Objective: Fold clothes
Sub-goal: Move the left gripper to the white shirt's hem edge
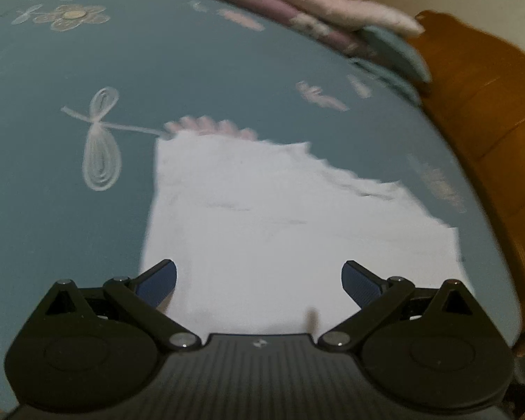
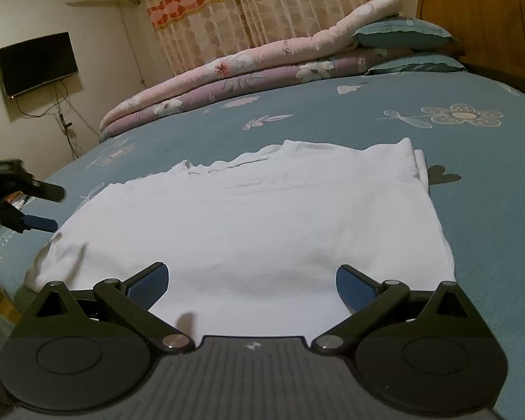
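Flat on the blue flowered bed (image 2: 350, 112) a partly folded white garment (image 2: 248, 217) is spread, over whose near edge the left gripper (image 1: 259, 280) and the right gripper (image 2: 252, 281) are held, both sets of jaws spread wide and empty.

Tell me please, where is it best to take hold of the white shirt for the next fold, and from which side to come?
Probably the near hem of the white shirt. It lies flat on the blue bedsheet, with the collar at the far end. Come low from the near side, one corner each: both the right gripper and the left gripper are open and hold nothing.
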A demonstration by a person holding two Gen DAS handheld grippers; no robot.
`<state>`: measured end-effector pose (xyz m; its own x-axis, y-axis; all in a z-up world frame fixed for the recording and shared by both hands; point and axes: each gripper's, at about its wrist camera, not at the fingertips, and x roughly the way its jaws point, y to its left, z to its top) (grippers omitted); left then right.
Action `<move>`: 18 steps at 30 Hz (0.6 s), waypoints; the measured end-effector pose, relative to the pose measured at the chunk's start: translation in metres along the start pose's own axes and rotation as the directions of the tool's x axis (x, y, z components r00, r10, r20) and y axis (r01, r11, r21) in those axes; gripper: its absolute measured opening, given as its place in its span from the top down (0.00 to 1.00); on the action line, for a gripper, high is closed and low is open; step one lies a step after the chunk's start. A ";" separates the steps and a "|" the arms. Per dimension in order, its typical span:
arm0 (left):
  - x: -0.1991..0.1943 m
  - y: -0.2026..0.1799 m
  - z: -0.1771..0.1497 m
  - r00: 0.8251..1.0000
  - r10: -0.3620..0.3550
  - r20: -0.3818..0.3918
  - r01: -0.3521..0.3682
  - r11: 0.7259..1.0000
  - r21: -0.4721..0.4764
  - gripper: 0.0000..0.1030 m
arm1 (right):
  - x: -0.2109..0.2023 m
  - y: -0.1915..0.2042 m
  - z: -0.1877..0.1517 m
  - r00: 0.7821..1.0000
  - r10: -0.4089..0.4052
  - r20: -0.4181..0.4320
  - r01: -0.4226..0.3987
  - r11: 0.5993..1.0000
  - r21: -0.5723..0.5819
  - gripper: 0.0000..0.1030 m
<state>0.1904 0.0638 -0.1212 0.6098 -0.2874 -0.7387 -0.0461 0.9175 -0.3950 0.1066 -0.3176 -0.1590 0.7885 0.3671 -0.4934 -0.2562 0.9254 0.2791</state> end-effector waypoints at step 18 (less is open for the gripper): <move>-0.020 0.044 0.032 0.979 -0.200 -0.030 0.198 0.978 -0.063 0.03 | -0.013 0.007 0.009 0.974 0.224 0.028 -0.226 0.966 0.129 0.00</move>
<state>0.2016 0.1182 -0.1067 0.5823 -0.4732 -0.6611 0.0254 0.8234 -0.5670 0.1003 -0.3167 -0.1431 0.7266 0.5624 -0.3947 -0.3533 0.7985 0.4874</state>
